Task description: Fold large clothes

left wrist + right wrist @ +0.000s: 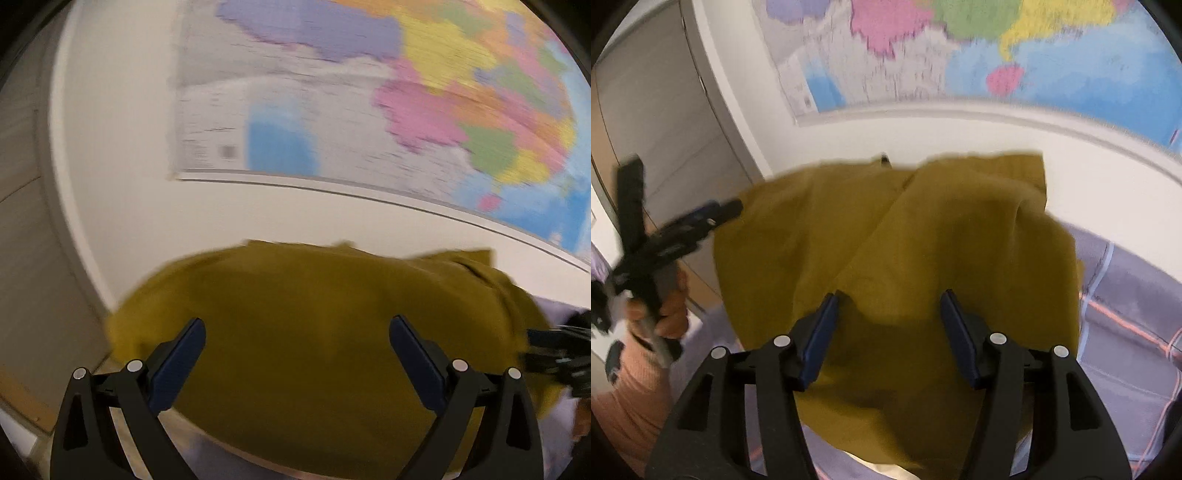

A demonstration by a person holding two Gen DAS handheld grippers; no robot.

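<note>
Behind mustard garment [886, 236], white wall [923, 133], coloured map [997, 44], plaid bedcover [1126, 314]

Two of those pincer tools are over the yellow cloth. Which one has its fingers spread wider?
The left gripper. Its blue pads stand far apart over the mustard garment; the right gripper is open too, but its fingers stand closer together. Neither pinches fabric.

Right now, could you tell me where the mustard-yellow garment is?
The mustard-yellow garment lies spread on the purple plaid cover, low in both wrist views, in front of both open grippers, below the wall map.
</note>
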